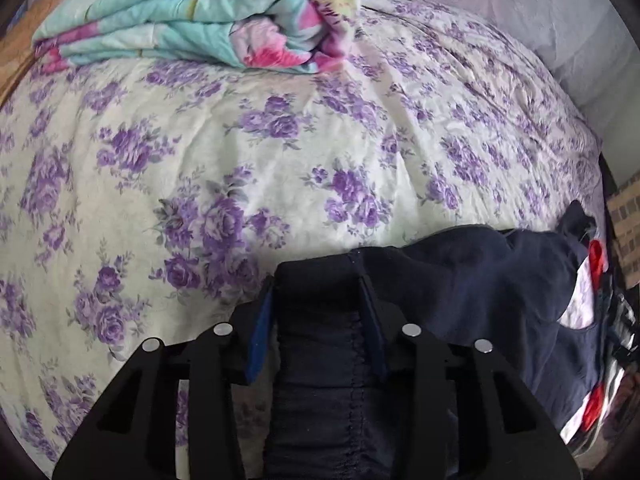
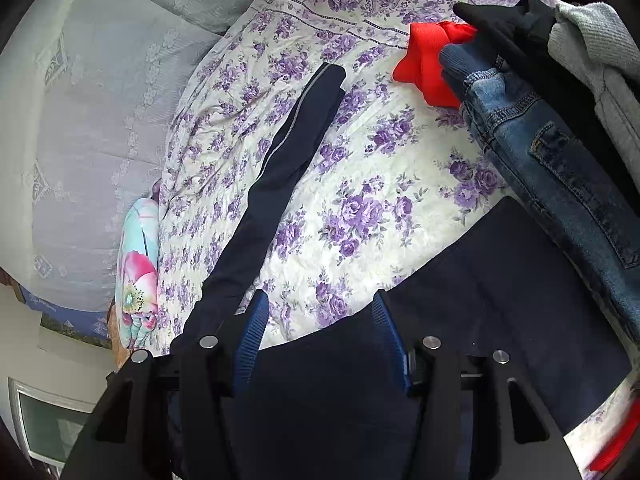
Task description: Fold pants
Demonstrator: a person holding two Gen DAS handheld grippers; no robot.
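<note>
Dark navy pants [image 1: 460,292] lie on a bed with a purple-flowered cover [image 1: 240,152]. In the left wrist view my left gripper [image 1: 318,280] stands with its blue-padded fingers [image 1: 262,320] apart over the gathered elastic waistband; the cloth lies between them. In the right wrist view the pants [image 2: 500,280] spread from the bottom, and one long leg [image 2: 280,168] with a grey side stripe reaches up across the bed. My right gripper [image 2: 320,300] has its fingers [image 2: 252,332] wide apart above the pants' edge, holding nothing.
A folded turquoise and pink blanket [image 1: 192,20] lies at the far side of the bed. A pile of clothes sits at the right: blue jeans [image 2: 560,168], a red garment [image 2: 428,56], black cloth [image 2: 512,24] and a grey knit [image 2: 600,48]. A pale pillow [image 2: 80,120] lies at the head.
</note>
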